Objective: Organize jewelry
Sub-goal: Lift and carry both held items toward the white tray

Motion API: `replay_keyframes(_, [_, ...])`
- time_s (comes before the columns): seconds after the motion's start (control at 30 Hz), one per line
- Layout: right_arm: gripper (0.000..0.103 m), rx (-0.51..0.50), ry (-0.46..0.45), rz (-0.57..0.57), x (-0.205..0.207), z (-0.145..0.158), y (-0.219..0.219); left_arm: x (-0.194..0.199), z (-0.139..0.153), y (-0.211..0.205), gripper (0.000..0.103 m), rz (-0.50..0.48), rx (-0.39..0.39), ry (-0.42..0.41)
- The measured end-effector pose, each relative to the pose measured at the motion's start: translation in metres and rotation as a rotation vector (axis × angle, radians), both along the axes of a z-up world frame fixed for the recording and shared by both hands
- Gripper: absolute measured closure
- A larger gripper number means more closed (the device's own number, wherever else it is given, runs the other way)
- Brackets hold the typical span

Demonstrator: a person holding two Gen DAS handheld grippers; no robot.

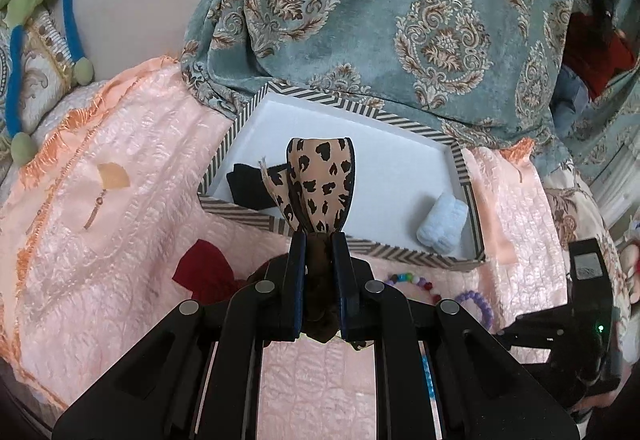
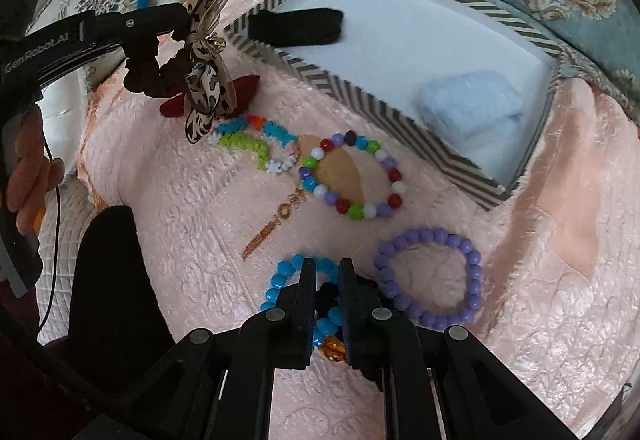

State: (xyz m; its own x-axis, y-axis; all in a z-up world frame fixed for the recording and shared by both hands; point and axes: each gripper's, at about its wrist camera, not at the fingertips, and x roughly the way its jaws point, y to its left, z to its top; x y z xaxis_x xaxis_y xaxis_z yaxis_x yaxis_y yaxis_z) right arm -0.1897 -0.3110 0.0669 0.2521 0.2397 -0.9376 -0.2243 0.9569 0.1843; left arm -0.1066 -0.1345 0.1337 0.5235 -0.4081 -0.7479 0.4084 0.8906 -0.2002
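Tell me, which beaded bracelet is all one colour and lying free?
The purple bracelet; the mixed-colour bracelet has many colours, and the blue bracelet is in the right gripper.

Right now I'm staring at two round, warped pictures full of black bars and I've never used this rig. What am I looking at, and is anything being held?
No robot arm here: a person carries a two-finger gripper in each hand, with a wide-angle camera on each looking along its fingers. The black bars are those fingers.

The left wrist view shows the left gripper shut on a leopard-print bow, in front of a striped box.

The right wrist view shows the right gripper shut on a blue bead bracelet that lies on the pink blanket. A purple bracelet and a multicoloured bracelet lie nearby. The box already holds a black band and a pale blue scrunchie.
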Motion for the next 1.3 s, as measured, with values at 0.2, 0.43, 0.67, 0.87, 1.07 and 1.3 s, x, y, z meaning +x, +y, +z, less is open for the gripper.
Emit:
replay_keyframes(0.2, [0.092,-0.038,0.018,0.062,0.001,-0.003,0.013,-0.002,-0.001,0.010,0.091,0.015,-0.011,0.010])
replay_keyframes(0.43, [0.083,-0.086,0.010,0.076,0.004,-0.004,0.020,-0.007,-0.003,0.013,0.091,0.012,-0.013,0.017])
replay_keyframes(0.67, [0.065,-0.178,-0.005,0.099,0.009,-0.002,0.018,-0.005,-0.001,0.020,0.091,0.027,-0.026,0.019])
replay_keyframes(0.87, [0.065,-0.123,-0.043,0.073,0.010,0.013,0.007,-0.005,-0.005,0.020,0.091,0.024,-0.022,0.028])
replay_keyframes(1.07, [0.065,-0.140,-0.014,0.113,0.009,0.004,0.014,-0.008,-0.007,0.018,0.091,0.019,-0.027,0.032])
replay_keyframes(1.3, [0.065,-0.110,0.021,0.185,0.000,-0.015,0.046,-0.006,-0.009,0.019,0.091,0.025,-0.029,0.039])
